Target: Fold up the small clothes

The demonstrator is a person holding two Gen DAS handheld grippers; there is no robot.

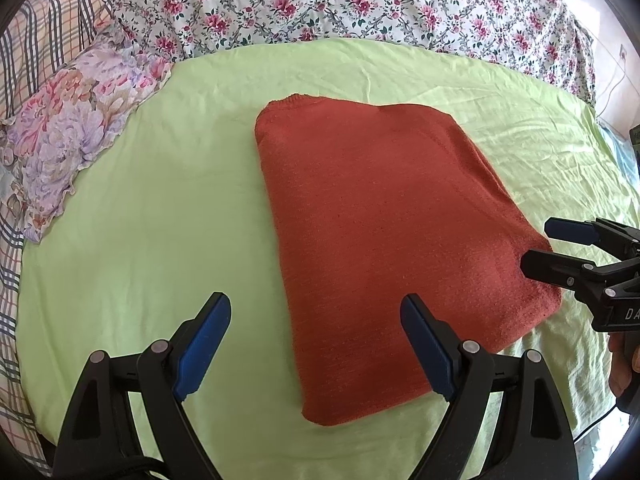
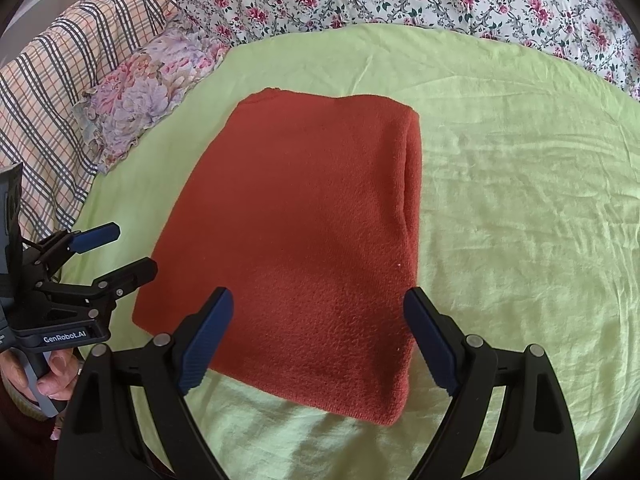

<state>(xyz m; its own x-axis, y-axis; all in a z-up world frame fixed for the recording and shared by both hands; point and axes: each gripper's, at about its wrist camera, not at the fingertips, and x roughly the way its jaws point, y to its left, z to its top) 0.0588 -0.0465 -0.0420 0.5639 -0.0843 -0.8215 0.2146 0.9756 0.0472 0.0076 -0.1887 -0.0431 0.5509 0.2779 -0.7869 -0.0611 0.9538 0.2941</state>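
The left hand-held gripper [image 1: 316, 344] hangs with jaws spread wide and empty over the near edge of one folded rust-red sweater [image 1: 384, 248]. At three o'clock, the right hand-held gripper [image 1: 538, 248] also gapes, touching nothing. The sweater lies flat mid-bed on a green sheet [image 1: 140, 240]. One floral pillow [image 1: 76, 140] sits at ten o'clock; a flowered quilt [image 1: 340, 4] at twelve.
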